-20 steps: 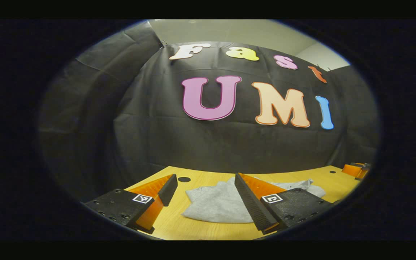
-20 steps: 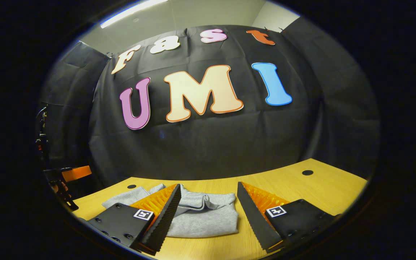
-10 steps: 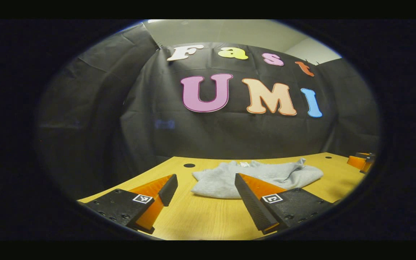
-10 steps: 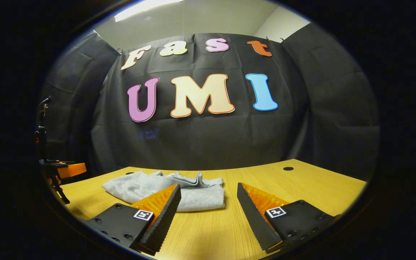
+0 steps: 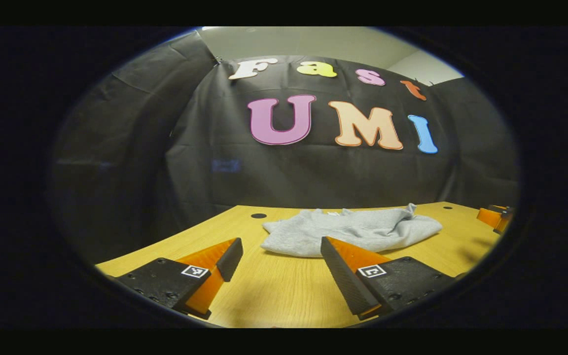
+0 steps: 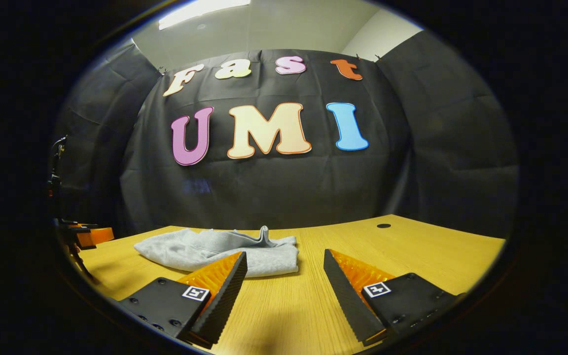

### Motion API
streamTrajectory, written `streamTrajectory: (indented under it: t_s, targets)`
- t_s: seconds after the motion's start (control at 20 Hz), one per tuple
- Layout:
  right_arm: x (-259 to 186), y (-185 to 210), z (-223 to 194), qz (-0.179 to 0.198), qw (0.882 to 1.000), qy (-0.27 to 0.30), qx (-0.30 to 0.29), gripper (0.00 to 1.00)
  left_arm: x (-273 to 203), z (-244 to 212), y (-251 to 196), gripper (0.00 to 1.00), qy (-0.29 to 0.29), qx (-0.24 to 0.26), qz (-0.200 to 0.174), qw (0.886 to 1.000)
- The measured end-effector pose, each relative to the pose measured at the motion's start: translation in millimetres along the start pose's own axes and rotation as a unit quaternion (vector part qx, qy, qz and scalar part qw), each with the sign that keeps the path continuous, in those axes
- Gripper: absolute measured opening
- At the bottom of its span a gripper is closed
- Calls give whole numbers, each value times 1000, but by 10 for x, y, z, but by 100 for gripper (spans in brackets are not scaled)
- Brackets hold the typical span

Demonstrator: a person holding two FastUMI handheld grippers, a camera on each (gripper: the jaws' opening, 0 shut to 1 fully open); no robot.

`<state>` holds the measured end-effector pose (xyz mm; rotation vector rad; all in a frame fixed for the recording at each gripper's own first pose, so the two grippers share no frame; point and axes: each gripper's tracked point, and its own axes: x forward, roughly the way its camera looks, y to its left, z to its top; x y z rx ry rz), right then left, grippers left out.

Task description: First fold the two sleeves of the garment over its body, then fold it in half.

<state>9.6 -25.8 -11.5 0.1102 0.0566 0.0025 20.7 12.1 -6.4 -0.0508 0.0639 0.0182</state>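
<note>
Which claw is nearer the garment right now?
Too close to call. The left claw and the right claw are both open and clear of the garment, which lies ahead on the table.

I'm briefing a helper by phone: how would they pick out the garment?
Start at the wooden table before the black cloth wall. The garment is the soft grey bundle lying on it, already folded into a compact heap, the sole cloth item there.
</note>
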Motion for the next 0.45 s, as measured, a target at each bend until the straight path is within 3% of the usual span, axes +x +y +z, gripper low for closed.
streamTrajectory:
  t_s: [0.15,0.45]
  targets:
    - [13,-27,-87,-2,1000,11,8,94,21,-73,6,94,10,3,2,1000]
    - [4,-3,-60,-1,1000,-2,0,97,8,-162,30,94,16,6,7,1000]
